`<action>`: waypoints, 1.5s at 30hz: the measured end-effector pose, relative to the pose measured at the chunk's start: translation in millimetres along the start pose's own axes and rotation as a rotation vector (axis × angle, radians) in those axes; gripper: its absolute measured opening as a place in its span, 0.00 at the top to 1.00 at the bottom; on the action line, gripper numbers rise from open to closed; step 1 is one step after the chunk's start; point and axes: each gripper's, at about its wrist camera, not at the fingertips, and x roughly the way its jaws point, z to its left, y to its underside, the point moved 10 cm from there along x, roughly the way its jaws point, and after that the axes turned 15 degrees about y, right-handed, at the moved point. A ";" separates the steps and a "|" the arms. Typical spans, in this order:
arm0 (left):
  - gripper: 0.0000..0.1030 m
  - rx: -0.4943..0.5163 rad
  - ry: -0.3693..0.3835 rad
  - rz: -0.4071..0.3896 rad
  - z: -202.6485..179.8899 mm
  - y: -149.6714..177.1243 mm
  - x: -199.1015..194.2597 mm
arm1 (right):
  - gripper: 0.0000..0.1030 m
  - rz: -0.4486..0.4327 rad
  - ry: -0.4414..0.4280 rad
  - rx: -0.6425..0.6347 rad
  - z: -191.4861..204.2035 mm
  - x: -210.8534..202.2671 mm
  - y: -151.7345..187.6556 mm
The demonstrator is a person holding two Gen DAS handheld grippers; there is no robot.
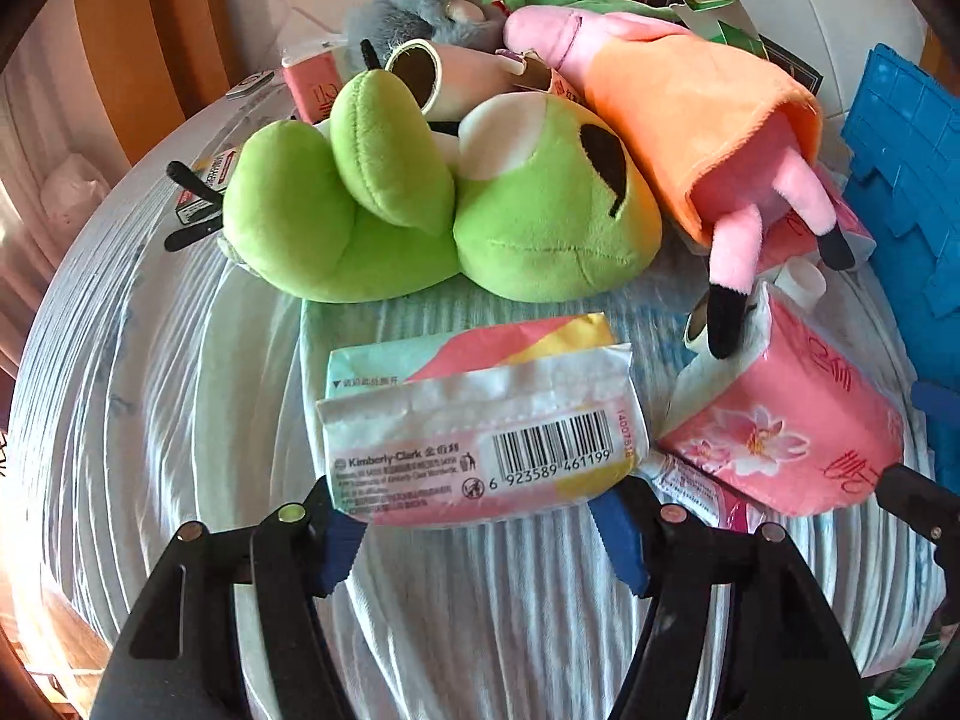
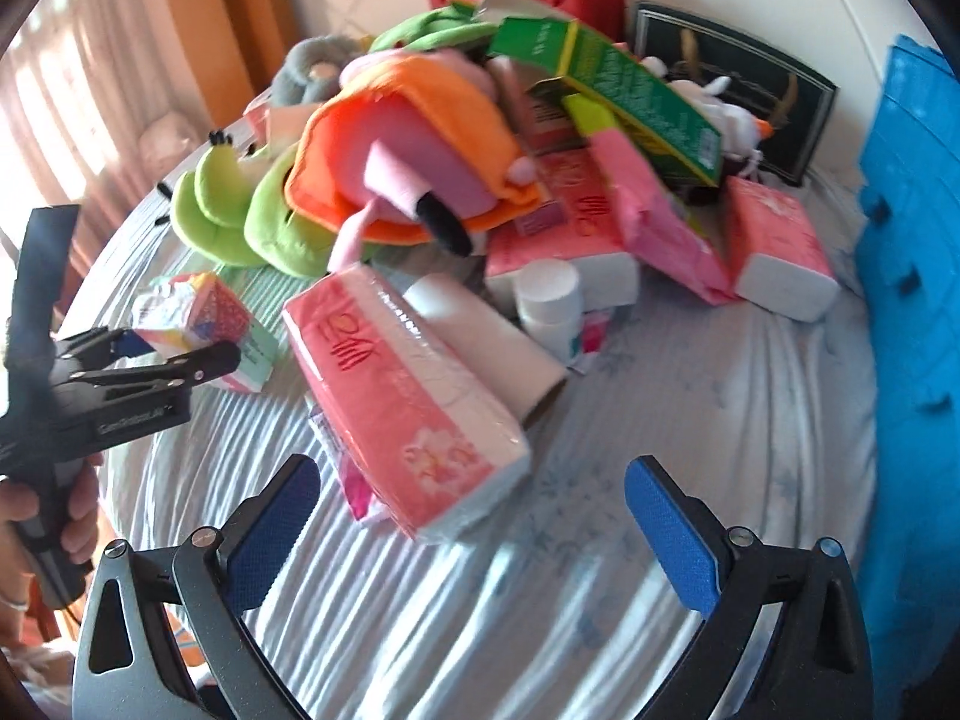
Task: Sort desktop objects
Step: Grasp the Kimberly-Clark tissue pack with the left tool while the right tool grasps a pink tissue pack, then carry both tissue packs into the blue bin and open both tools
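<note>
While the left gripper [image 1: 480,516] has its blue pads set against either end of a small tissue pack [image 1: 480,420], barcode side up, the right gripper [image 2: 474,516] hangs with its fingers spread wide and nothing between them, just short of a pink tissue brick [image 2: 408,402]. My guess is the small pack was picked first because it lies apart from the heap, easy to take without disturbing anything. Whether the left jaws are truly squeezing it or only touching, I can't quite say; from the right-hand view they do look clamped on it. Behind sits the jumble: a green frog plush [image 1: 432,204], a pink plush in an orange dress [image 1: 690,120], more pink packs, a white bottle [image 2: 549,300] and a green carton [image 2: 630,84]. All of it rests on a round table under a pale striped cloth [image 1: 150,390]. A blue crate [image 2: 912,300] stands at the right edge, likely where things go. Orange curtains [image 2: 240,0] hang beyond.
</note>
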 end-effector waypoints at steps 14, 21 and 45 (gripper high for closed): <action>0.36 0.103 -0.067 0.018 -21.6 20.6 -2.7 | 0.15 -0.019 -0.138 0.067 24.3 44.1 7.9; 0.36 0.136 -0.046 -0.010 -35.5 12.8 -13.5 | 0.41 -0.056 -0.128 0.116 27.7 16.2 6.6; 0.36 0.288 0.094 -0.264 -143.6 -51.9 -104.8 | 0.46 -0.409 0.042 0.217 -61.2 -161.4 -32.6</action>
